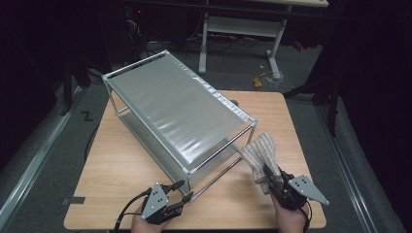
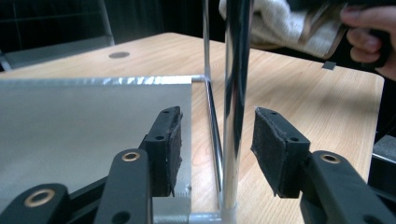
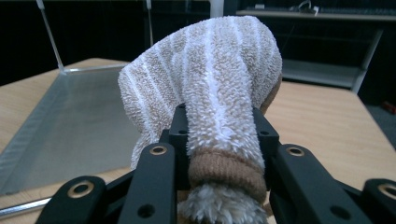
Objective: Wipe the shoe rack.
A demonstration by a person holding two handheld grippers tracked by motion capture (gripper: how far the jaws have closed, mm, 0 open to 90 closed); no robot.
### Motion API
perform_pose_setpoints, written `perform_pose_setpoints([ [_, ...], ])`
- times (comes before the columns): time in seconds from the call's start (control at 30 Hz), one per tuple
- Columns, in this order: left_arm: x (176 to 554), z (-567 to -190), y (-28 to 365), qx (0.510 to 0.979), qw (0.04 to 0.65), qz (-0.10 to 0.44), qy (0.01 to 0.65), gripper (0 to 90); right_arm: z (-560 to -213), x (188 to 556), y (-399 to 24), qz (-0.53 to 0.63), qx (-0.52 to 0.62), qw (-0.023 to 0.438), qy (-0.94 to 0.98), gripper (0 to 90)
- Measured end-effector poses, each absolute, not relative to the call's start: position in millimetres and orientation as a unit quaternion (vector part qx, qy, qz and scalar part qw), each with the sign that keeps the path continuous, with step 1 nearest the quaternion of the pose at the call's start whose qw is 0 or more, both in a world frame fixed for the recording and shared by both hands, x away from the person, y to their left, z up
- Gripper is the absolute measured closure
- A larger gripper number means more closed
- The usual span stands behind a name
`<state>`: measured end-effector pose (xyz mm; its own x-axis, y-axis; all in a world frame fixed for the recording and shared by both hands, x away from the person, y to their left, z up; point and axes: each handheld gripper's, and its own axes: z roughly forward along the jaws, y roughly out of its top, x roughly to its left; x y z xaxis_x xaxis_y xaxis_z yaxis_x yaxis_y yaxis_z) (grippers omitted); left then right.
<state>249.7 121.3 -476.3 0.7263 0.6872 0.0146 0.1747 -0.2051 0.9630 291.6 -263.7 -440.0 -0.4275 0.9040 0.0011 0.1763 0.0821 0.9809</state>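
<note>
A two-shelf metal rack [image 1: 170, 107] with chrome posts stands slantwise on the wooden table [image 1: 121, 165]. My left gripper [image 1: 186, 190] is at the rack's near corner. In the left gripper view its jaws [image 2: 217, 126] stand open on either side of the upright corner post [image 2: 236, 70], with neither pad pressing on it, and the lower shelf [image 2: 84, 126] lies to the left. My right gripper [image 1: 271, 175] is shut on a beige-and-white striped towel [image 1: 260, 148], held up off the table just right of the rack. The towel [image 3: 219, 56] humps up above the right gripper [image 3: 219, 121] and droops over its jaws.
A white-legged desk [image 1: 243, 29] and loose cables stand on the floor beyond the table. A strip of black tape [image 1: 74, 200] marks the table's near left edge. Bare wood lies left of the rack and to the right behind the towel.
</note>
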Motion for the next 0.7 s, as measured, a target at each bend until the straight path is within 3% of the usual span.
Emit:
perform_pose_setpoints([
  [0.4,250,-478,115,0.731,0.565,0.228,0.307,50.9,-415,283,-261,0.573,0.393,0.357,0.625,68.8],
  [0.7,245,-476,103,0.727,0.569,0.241,0.300,66.3,-388,297,-250,0.588,0.372,0.371,0.615,68.8],
])
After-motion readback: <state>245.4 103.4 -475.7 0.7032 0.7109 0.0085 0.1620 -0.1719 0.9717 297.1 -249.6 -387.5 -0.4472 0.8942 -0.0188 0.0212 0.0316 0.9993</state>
